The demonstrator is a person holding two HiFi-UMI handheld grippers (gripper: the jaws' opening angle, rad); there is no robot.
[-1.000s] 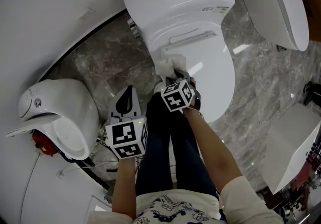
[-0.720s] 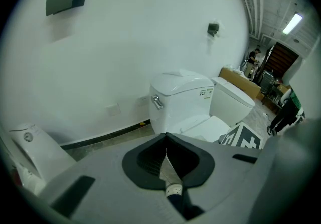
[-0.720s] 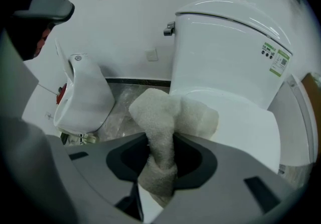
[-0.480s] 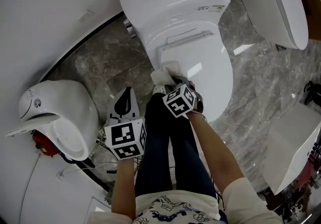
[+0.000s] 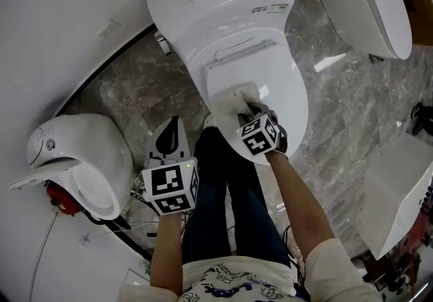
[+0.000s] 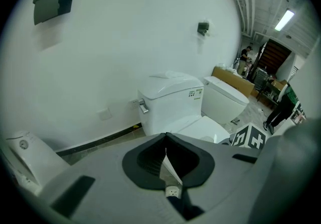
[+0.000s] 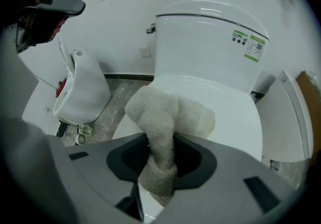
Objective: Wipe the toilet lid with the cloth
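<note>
A white toilet stands ahead of me with its lid (image 5: 270,84) (image 7: 225,112) down and its tank (image 5: 216,3) (image 7: 210,37) against the wall. A pale terry cloth (image 5: 233,101) (image 7: 165,117) lies bunched on the near part of the lid, and my right gripper (image 5: 250,112) (image 7: 160,155) is shut on it, pressing it to the lid. My left gripper (image 5: 169,141) (image 6: 165,155) hangs to the left of the toilet, above the floor, shut with nothing in it; the same toilet's tank (image 6: 170,100) shows ahead of it.
A urinal-like white fixture (image 5: 74,158) (image 7: 80,87) sits on the floor at left. A second toilet (image 5: 369,3) stands at upper right, another white fixture (image 5: 396,192) at right. The marble floor (image 5: 135,97) runs along a curved white wall (image 5: 61,30). My legs (image 5: 230,206) stand before the bowl.
My right gripper has slid the cloth to the right and toward the front of the lid. The left gripper has stayed where it was.
</note>
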